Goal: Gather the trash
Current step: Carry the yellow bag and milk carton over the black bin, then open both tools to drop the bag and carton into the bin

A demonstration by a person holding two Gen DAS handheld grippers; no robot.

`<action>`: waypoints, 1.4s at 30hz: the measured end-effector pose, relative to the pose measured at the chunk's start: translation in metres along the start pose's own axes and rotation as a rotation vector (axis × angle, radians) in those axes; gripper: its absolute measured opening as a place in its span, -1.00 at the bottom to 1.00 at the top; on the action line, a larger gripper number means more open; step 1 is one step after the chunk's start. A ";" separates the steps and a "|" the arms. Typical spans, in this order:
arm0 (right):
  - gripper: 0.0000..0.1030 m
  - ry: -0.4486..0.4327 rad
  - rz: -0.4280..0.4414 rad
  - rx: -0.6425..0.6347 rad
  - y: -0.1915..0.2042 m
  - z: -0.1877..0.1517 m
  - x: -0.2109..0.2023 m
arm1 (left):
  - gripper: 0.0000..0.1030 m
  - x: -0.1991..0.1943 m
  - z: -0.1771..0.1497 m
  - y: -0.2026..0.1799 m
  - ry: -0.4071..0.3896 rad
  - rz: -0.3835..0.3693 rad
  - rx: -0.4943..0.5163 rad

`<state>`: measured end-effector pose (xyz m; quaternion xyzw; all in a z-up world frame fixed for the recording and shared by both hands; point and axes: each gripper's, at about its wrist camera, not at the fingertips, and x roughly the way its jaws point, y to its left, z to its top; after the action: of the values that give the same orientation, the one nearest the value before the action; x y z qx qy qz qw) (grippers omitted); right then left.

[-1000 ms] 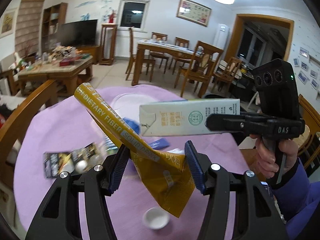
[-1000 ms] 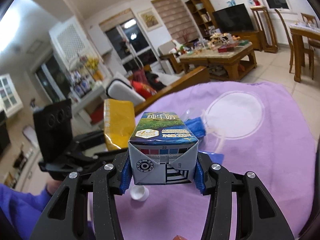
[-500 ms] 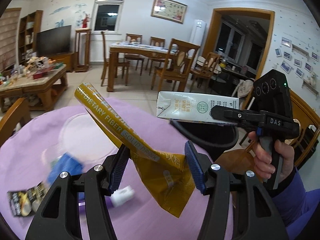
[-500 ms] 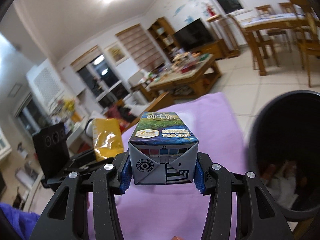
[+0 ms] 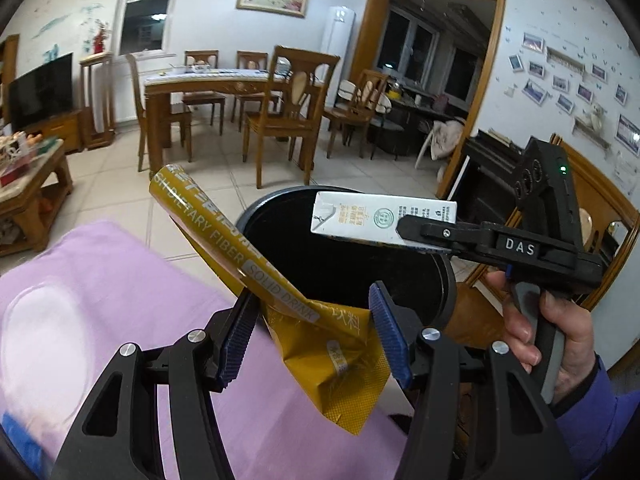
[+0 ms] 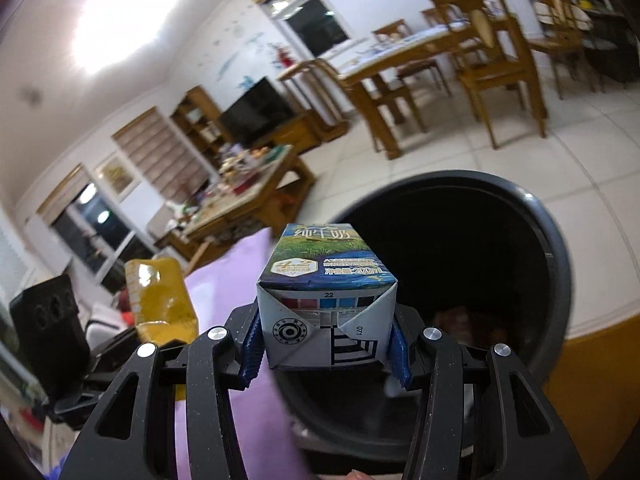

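The gold drink pouch [image 5: 320,332] is pinched slantwise in the left gripper [image 5: 314,336], over the purple tablecloth [image 5: 100,280] edge. The milk carton [image 6: 326,300] is clamped squarely by the right gripper [image 6: 326,346], above the black trash bin [image 6: 552,280] mouth beyond.

The surface [image 5: 120,296] wears a lilac cloth and fills the lower left of the left wrist view. A round, clear, plate-like disc [image 5: 44,344] lies flat on it near its left edge, and a blurred blue scrap [image 5: 16,436] sits at the lower left corner. Past the surface's far edge, a dark round bin [image 6: 552,280] stands on the pale tiled floor [image 5: 120,184].
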<state>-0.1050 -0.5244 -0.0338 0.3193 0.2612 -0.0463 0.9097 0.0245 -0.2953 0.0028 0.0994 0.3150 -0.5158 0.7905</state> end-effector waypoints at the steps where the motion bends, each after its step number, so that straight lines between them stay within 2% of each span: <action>1: -0.03 -0.002 -0.010 0.006 -0.007 0.001 0.001 | 0.10 0.006 0.003 -0.001 0.006 -0.002 0.004; 6: -0.03 -0.007 -0.048 0.035 -0.032 0.000 0.011 | 0.10 0.037 0.011 -0.010 0.035 0.009 0.035; 15: -0.03 -0.008 -0.080 0.044 -0.043 -0.001 0.028 | 0.10 0.068 0.015 -0.018 0.083 0.030 0.066; 42: 0.01 -0.004 -0.096 0.031 -0.019 0.001 0.040 | 0.15 0.087 0.020 -0.023 0.133 0.050 0.100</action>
<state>-0.0747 -0.5370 -0.0644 0.3204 0.2736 -0.0947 0.9019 0.0358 -0.3809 -0.0297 0.1805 0.3379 -0.5035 0.7744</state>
